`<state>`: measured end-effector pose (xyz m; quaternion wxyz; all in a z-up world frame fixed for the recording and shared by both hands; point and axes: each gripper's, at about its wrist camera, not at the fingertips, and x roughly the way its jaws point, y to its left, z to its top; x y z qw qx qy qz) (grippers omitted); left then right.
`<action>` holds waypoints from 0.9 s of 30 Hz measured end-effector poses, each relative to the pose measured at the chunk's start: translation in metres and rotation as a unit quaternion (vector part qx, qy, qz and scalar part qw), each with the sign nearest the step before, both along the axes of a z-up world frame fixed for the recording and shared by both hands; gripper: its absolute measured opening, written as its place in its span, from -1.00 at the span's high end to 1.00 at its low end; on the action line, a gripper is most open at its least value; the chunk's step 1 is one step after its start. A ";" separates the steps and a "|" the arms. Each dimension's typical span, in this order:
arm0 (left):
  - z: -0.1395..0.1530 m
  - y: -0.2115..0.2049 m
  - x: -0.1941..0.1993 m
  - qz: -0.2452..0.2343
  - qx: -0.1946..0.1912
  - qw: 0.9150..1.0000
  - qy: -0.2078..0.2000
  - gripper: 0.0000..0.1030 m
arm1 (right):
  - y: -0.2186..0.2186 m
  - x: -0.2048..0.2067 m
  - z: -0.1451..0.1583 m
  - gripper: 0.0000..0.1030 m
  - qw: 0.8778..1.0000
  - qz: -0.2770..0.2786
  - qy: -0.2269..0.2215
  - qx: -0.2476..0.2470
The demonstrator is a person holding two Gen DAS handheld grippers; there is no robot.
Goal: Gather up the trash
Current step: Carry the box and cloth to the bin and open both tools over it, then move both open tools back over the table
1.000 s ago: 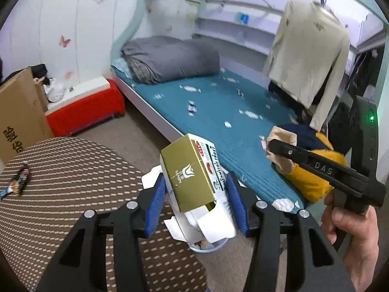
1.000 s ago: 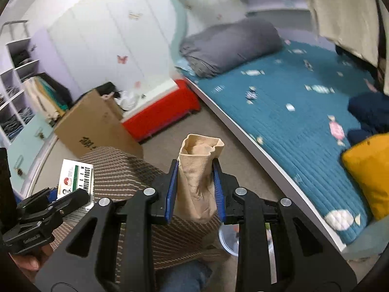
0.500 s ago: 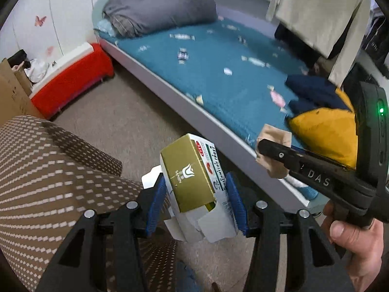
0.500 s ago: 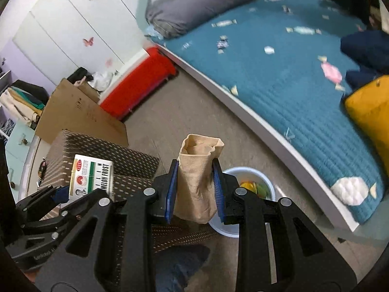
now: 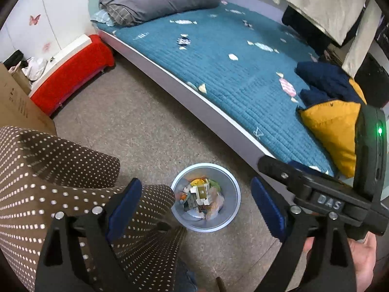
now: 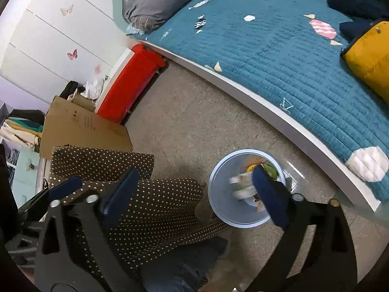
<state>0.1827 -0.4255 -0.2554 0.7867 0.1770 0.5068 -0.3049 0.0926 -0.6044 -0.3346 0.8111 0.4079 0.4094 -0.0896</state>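
A pale blue trash bin (image 5: pixel 230 209) stands on the floor by the bed, holding several scraps. The green and white carton (image 5: pixel 200 194) lies inside it on top. My left gripper (image 5: pixel 195 182) hangs above the bin with its jaws opening wide and nothing between them. In the right wrist view the bin (image 6: pixel 220 197) sits below my right gripper (image 6: pixel 194 172), whose jaws are also opening with nothing held. A blurred white piece (image 6: pixel 242 185) shows inside the bin. The tan paper bag cannot be made out for sure.
A table with a brown dotted cloth (image 5: pixel 48 175) is close on the left, touching the bin's side. The teal bed (image 5: pixel 243 73) runs along the right, with a yellow cushion (image 5: pixel 333 131). A red bench (image 5: pixel 70 77) and a cardboard box (image 6: pixel 80 126) stand further back.
Both grippers sank over the bin and opened. The carton left the left jaws and the tan paper bag left the right jaws; the carton now lies in the bin.
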 end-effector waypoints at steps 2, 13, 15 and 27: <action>0.008 0.003 -0.003 0.006 -0.010 1.000 -0.011 -0.73 | 0.000 -0.006 0.008 -0.88 1.000 -0.012 0.000 -0.008; 0.079 0.059 -0.022 0.030 -0.075 0.994 -0.071 -0.76 | 0.030 -0.023 0.091 -0.88 0.995 -0.029 -0.050 -0.076; 0.094 0.075 -0.025 0.037 -0.089 0.992 -0.084 -0.76 | 0.039 -0.024 0.110 -0.88 0.994 -0.024 -0.062 -0.088; 0.152 0.183 -0.033 0.081 -0.148 0.977 -0.132 -0.79 | 0.127 -0.011 0.205 -0.88 0.980 0.037 -0.122 -0.154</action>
